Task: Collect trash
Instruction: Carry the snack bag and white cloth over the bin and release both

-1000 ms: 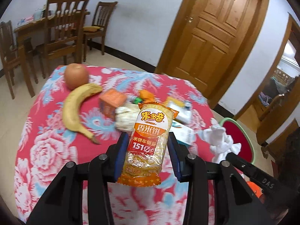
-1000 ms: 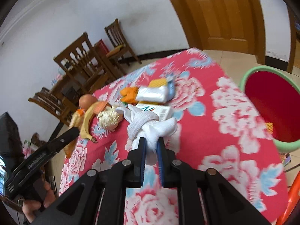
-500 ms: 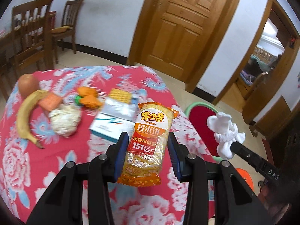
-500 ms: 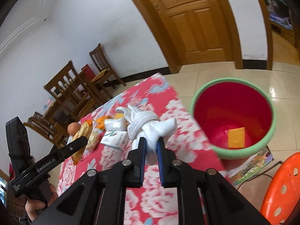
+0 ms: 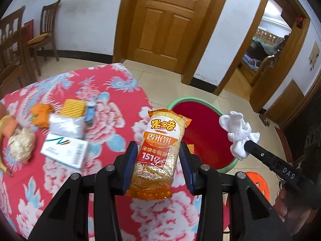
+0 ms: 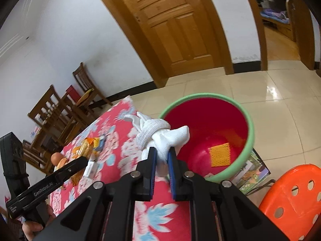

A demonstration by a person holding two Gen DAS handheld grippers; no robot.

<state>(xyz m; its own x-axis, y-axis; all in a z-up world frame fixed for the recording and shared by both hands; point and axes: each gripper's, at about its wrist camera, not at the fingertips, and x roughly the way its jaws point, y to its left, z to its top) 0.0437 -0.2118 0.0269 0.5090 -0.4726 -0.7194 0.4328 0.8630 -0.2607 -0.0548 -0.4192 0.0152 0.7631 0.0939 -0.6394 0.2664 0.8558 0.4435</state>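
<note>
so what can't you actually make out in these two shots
- Bin floor, left wrist view: hidden by the rice cracker pack and left claw.
- Banana: cut off at the left edge, same view.
- Fruit by the table's far edge, right wrist view: half hidden by the left claw.
- Knotted white cloth: lower end hidden in the right claw.

My left gripper [image 5: 158, 166] is black with blue pads [image 5: 129, 167] and silver screws [image 5: 110, 168]. My right gripper [image 6: 162, 161] matches it, black arms and blue-edged pads; white lettering marks each one's side.
</note>
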